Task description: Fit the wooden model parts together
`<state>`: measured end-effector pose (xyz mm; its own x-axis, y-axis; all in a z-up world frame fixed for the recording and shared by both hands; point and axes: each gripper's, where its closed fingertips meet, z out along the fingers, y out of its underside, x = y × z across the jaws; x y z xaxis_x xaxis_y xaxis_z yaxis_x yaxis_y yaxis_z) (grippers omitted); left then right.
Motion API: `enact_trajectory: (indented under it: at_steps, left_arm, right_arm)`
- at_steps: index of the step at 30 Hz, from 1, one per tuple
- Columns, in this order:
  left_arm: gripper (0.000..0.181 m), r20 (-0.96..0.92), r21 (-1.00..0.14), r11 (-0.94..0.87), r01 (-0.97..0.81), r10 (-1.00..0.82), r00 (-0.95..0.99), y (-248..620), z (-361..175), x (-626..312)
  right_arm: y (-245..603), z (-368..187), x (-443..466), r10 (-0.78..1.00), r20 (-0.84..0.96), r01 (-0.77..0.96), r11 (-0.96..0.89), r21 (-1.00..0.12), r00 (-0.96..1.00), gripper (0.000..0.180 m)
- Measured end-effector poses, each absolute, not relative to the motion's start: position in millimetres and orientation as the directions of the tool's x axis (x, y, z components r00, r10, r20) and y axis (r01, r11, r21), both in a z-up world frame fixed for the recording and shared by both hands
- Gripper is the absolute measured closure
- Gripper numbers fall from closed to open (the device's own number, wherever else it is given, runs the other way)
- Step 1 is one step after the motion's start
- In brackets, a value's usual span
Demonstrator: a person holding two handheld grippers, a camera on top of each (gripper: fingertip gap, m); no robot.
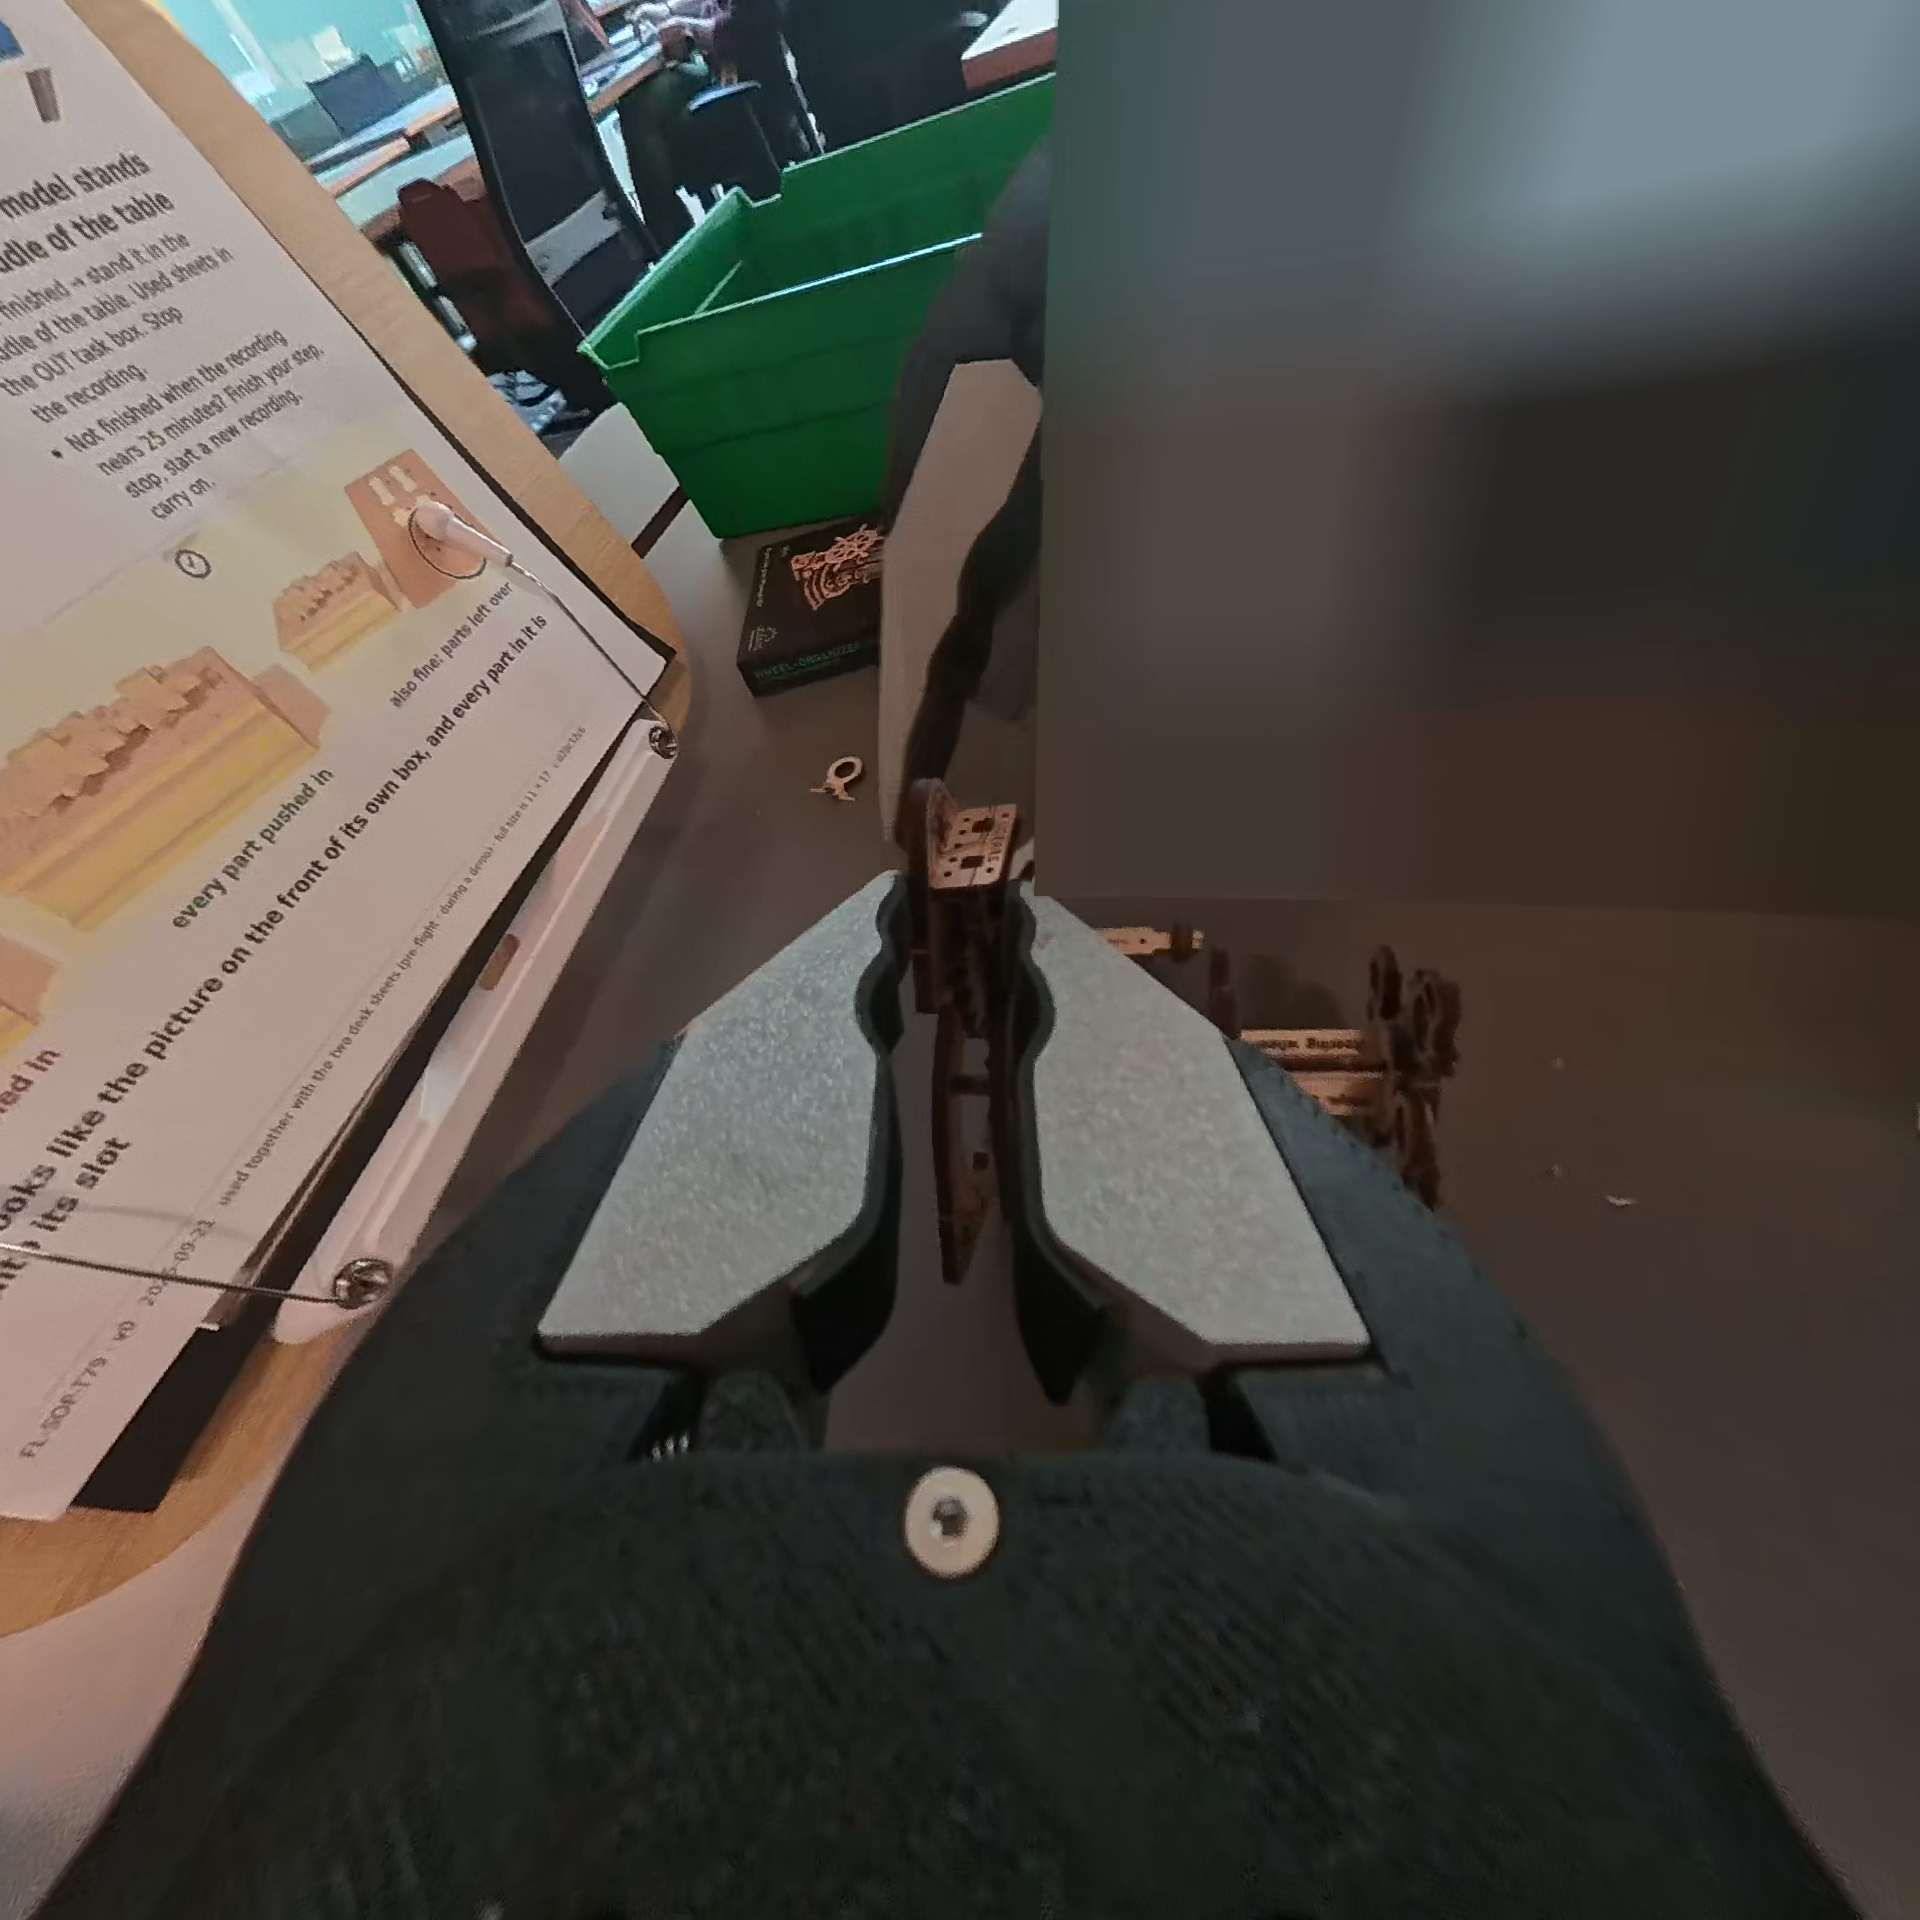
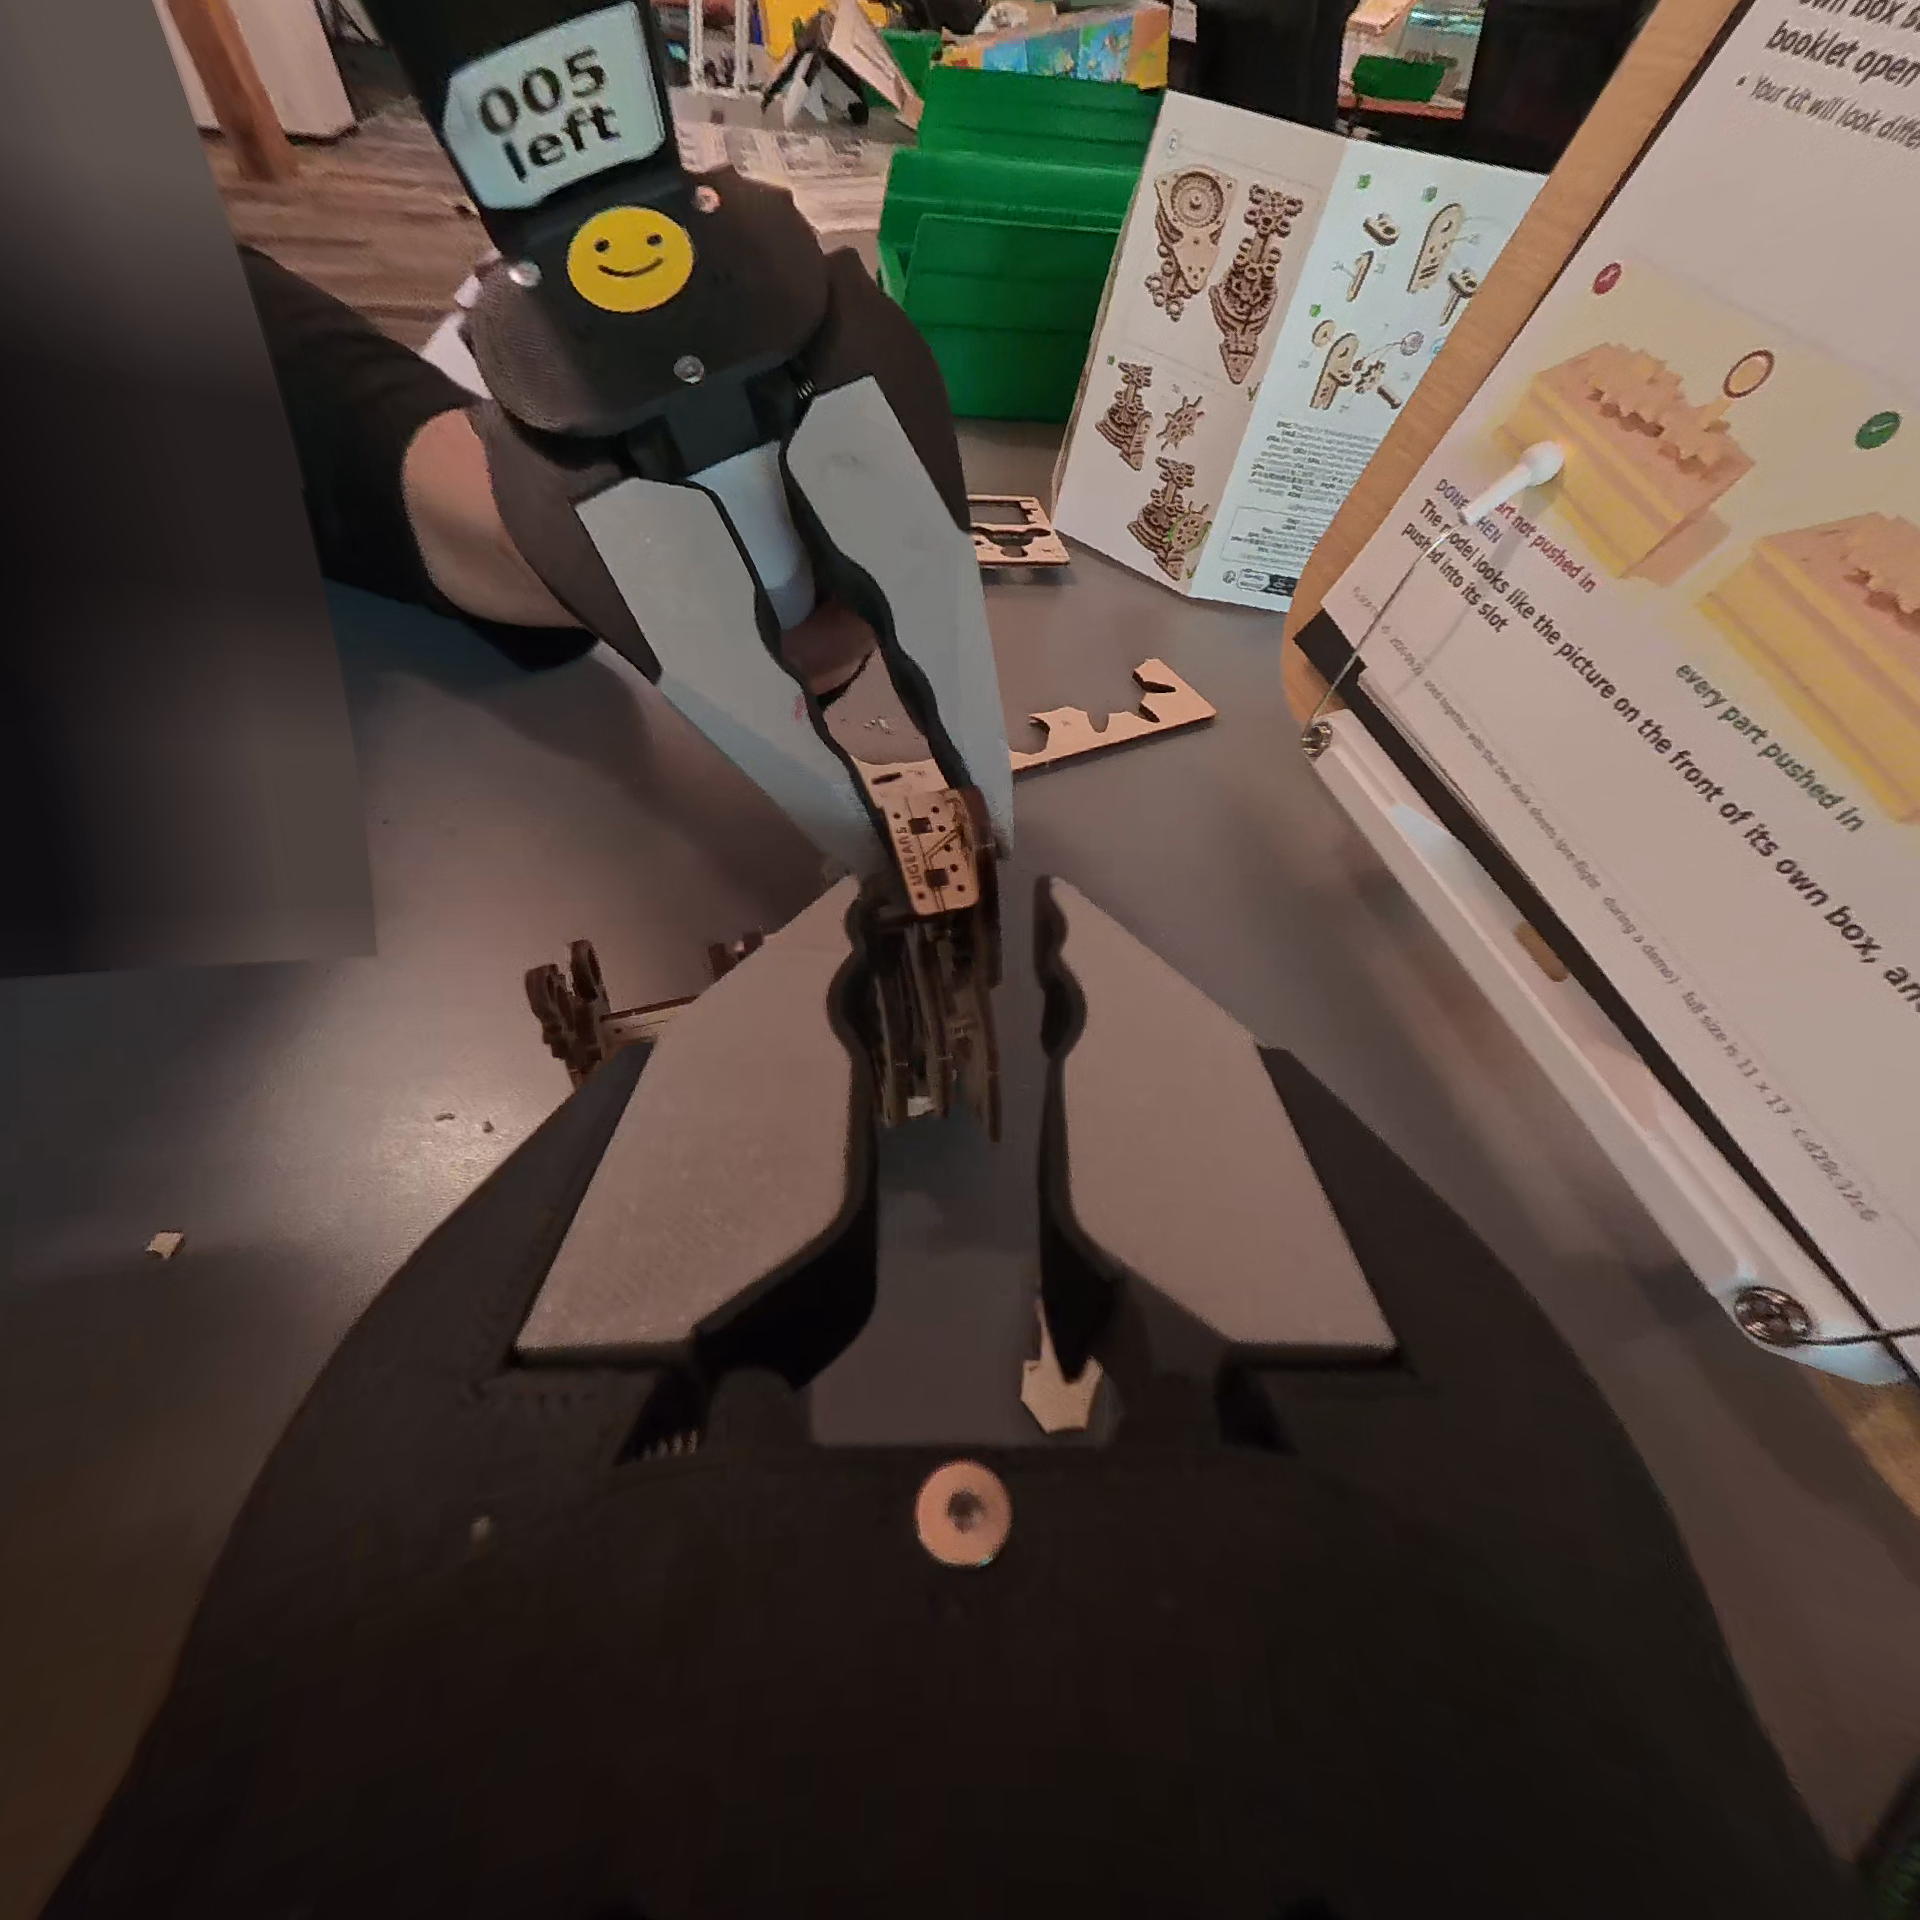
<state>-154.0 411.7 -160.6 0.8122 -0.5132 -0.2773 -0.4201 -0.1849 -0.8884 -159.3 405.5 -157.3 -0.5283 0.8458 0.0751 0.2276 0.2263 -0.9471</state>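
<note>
Left claw [image 1: 961, 914] is clamped on the wooden model assembly [image 1: 961, 997], held edge-on between its fingers, top end poking out past the tips. In the right wrist view the same left claw [image 2: 925, 821] comes in from above, tips pinching the pale upper plate of the assembly [image 2: 935, 966].

Right claw [image 2: 951, 904] sits around the lower part of the assembly, fingers apart; its left finger looks close to or touching the wood, its right finger stands clear with a visible gap. Can't tell if there's actual contact on the left side.

A small pale wooden offcut [image 2: 1060, 1387] lies on the worktop [image 2: 1195, 831] near the base of the right claw. A second wooden subassembly with wheel-like parts [image 2: 582, 1003] stands on the worktop to the left, near it. A punched-out wooden sheet strip [image 2: 1122, 717] lies flat behind the claws.

Further out: folded instruction booklet [image 2: 1247, 364] standing upright, green bins [image 2: 997, 270] behind it, an instruction board on a stand [image 2: 1662, 582] at the right. The left wrist view shows a small dark box [image 1: 816, 613] near a green bin [image 1: 790, 343].
</note>
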Motion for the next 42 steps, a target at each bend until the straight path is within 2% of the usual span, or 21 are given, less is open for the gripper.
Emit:
enact_trajectory:
  at_steps: [2,3,4,5,7,8,10,12,16,19,22,24,25,26,32,34,38,40,42]
  left_arm:
    - [0.166,-0.349,-0.868,-0.141,-0.475,-0.506,0.789,412,-160,-152]
    - [0.166,-0.396,-0.85,-0.113,-0.515,-0.509,0.765,411,-160,-149]
    - [0.166,-0.451,-0.824,-0.092,-0.559,-0.492,0.745,411,-160,-148]
    - [0.166,-0.493,-0.804,-0.069,-0.59,-0.479,0.727,411,-158,-147]
    - [0.164,-0.503,-0.797,-0.071,-0.599,-0.471,0.725,409,-156,-149]
    - [0.162,-0.487,-0.8,-0.094,-0.592,-0.475,0.733,408,-157,-152]
    - [0.163,-0.472,-0.804,-0.114,-0.583,-0.473,0.744,406,-157,-158]
    - [0.181,-0.483,-0.8,-0.101,-0.591,-0.477,0.734,404,-156,-160]
    - [0.181,-0.438,-0.815,-0.131,-0.564,-0.497,0.749,406,-164,-161]
    - [0.179,-0.326,-0.85,-0.188,-0.491,-0.543,0.773,403,-167,-163]
    - [0.169,-0.172,-0.885,-0.247,-0.394,-0.613,0.771,395,-164,-158]
    - [0.151,-0.089,-0.886,-0.299,-0.353,-0.639,0.764,393,-164,-153]
    - [0.136,-0.056,-0.886,-0.309,-0.346,-0.67,0.741,390,-165,-146]
    - [0.13,-0.022,-0.883,-0.325,-0.339,-0.692,0.721,387,-166,-139]
    - [0.134,-0.029,-0.863,-0.349,-0.364,-0.686,0.727,382,-170,-140]
    - [0.148,-0.025,-0.878,-0.329,-0.348,-0.695,0.719,377,-169,-138]
    - [0.143,0.016,-0.874,-0.356,-0.332,-0.702,0.712,372,-173,-137]
    - [0.145,0.056,-0.888,-0.352,-0.296,-0.723,0.689,370,-168,-132]
    - [0.15,0.09,-0.893,-0.356,-0.274,-0.74,0.667,369,-166,-127]
  right_arm:
    - [404,-157,-159,0.845,0.109,0.214,0.255,-0.943,-0.524,0.149]
    - [401,-155,-157,0.837,0.137,0.197,0.279,-0.94,-0.53,0.152]
    - [399,-151,-156,0.833,0.187,0.166,0.313,-0.935,-0.521,0.163]
    - [398,-147,-154,0.828,0.256,0.133,0.365,-0.921,-0.499,0.164]
    - [399,-138,-152,0.806,0.41,0.087,0.488,-0.869,-0.428,0.166]
    - [400,-133,-151,0.786,0.495,0.063,0.553,-0.831,-0.37,0.179]
    - [393,-126,-147,0.703,0.644,0.014,0.679,-0.734,-0.304,0.178]
    - [384,-131,-146,0.647,0.703,0.007,0.737,-0.676,-0.297,0.178]
    - [385,-139,-150,0.731,0.599,0.047,0.646,-0.762,-0.326,0.176]
    - [396,-140,-152,0.801,0.484,0.078,0.54,-0.838,-0.352,0.176]
    - [396,-140,-150,0.831,0.385,0.084,0.452,-0.888,-0.402,0.174]
    - [396,-141,-151,0.837,0.351,0.099,0.427,-0.899,-0.419,0.178]
    - [397,-143,-152,0.837,0.355,0.107,0.433,-0.895,-0.415,0.18]
    - [398,-146,-153,0.836,0.364,0.114,0.443,-0.889,-0.412,0.18]
    - [399,-157,-154,0.842,0.334,0.164,0.434,-0.886,-0.424,0.176]
    - [405,-155,-152,0.865,0.274,0.193,0.38,-0.905,-0.421,0.167]
    - [394,-151,-132,0.824,0.056,0.254,0.237,-0.938,-0.563,0.146]
    - [390,-160,-120,0.79,-0.037,0.327,0.21,-0.921,-0.612,0.129]
    - [391,-173,-114,0.791,-0.076,0.389,0.211,-0.897,-0.607,0.126]
